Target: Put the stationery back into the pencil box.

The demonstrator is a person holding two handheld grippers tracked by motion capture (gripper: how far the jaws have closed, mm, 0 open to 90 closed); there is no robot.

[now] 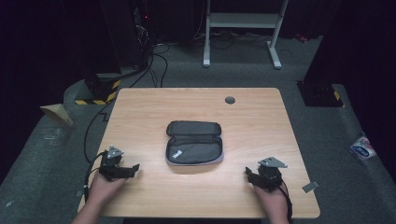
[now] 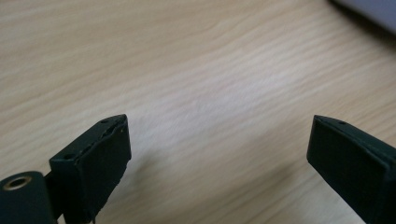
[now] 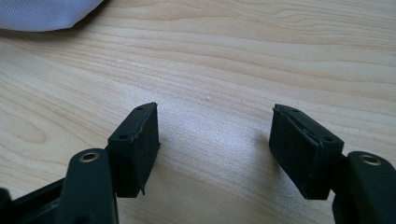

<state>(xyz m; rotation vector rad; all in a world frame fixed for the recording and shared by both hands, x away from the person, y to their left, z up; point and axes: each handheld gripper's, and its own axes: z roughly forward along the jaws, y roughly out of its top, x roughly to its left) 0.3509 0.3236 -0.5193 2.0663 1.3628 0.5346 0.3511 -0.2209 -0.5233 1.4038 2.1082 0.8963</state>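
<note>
High view: grey pouch (image 1: 194,143) lies unzipped mid-worktop (image 1: 140,107); left gripper (image 1: 133,169) and right gripper (image 1: 248,173) sit near the front corners.
Left gripper view: jaws spread, empty.
Right gripper view: jaws spread, empty, pouch corner (image 3: 46,14) ahead. Best approach low, 1 gripper per side.

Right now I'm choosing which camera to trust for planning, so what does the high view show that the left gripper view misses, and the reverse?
High view alone: the whole open grey pouch at mid-table, its lid folded back, the right hand-held gripper near the front right edge, the grommet and the dark floor. Left gripper view alone: the left hand-held gripper close up, jaws wide apart with nothing between them, just bare wood. Shared: the wooden table, the left hand-held gripper, and a sliver of pouch at the left gripper view's top right corner.
</note>
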